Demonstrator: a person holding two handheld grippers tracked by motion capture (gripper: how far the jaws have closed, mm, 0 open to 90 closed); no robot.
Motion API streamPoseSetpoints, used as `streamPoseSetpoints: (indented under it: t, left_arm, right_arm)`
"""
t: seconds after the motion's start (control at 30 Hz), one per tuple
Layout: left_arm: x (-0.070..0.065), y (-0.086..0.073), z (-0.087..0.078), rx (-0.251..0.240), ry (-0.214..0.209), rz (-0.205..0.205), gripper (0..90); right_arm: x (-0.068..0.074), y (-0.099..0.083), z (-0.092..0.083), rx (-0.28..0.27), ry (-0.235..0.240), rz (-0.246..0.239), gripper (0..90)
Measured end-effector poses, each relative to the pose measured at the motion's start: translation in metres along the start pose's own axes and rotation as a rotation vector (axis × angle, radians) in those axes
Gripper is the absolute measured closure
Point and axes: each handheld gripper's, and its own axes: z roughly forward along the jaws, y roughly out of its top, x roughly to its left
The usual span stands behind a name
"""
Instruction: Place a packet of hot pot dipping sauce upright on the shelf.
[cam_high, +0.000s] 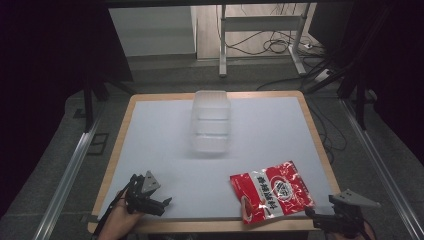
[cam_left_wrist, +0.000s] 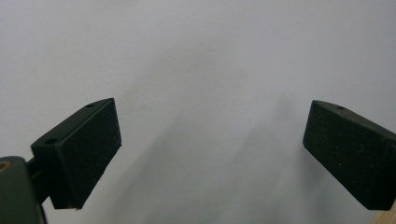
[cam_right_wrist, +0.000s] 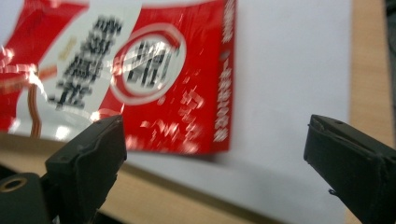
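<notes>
1. Red packet (cam_high: 271, 197) flat on worktop (cam_high: 160, 145), near-right part, one corner just over the front edge; white band w/ dark print and a round badge on top face.
2. Same packet (cam_right_wrist: 140, 74) in right gripper view: blurred, glossy, lying past the jaws and to their left, not between them.
3. Right gripper (cam_high: 314, 216) at bottom right of high view, beyond the worktop's front-right corner, just beside the packet's right end; touching or apart – can't tell. Grey plate on top.
4. Right gripper (cam_right_wrist: 215, 154) jaws wide apart, nothing between the pads; white surface and wooden rim seen through the gap.
5. Left gripper (cam_high: 165, 205) at front-left of worktop, held in a hand (cam_high: 120, 220) coming in from the bottom edge; pointing right, well apart from the packet.
6. Left gripper (cam_left_wrist: 212, 144) jaws also spread wide, holding nothing; plain white surface beneath, w/ soft shadows of both pads.
7. Clear plastic box (cam_high: 211, 122) at centre-back of worktop, long side running away from the person, inside split into compartments; well apart from packet and both grippers.
8. Worktop: white sheet w/ a light wooden rim all round.
9. Behind the worktop: grey floor, metal table legs (cam_high: 223, 45), loose cables (cam_high: 270, 45).
</notes>
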Motion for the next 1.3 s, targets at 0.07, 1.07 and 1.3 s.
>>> streamPoseSetpoints:
  t: [0.07, 1.07, 1.3]
  left_arm:
    - [0.0, 0.0, 0.0, 0.002, -0.002, 0.001, 4.3]
    - [-0.001, 0.0, 0.0, 0.003, 0.002, 0.005, 4.3]
    - [-0.001, 0.0, 0.0, 0.005, 0.002, 0.007, 4.4]
  right_arm:
    - [-0.003, -0.001, 0.0, -0.011, 0.006, 0.002, 2.9]
    - [-0.007, -0.002, 0.006, -0.031, 0.02, 0.003, 0.0]
    - [-0.003, 0.003, 0.014, -0.02, 0.041, -0.042, 0.0]
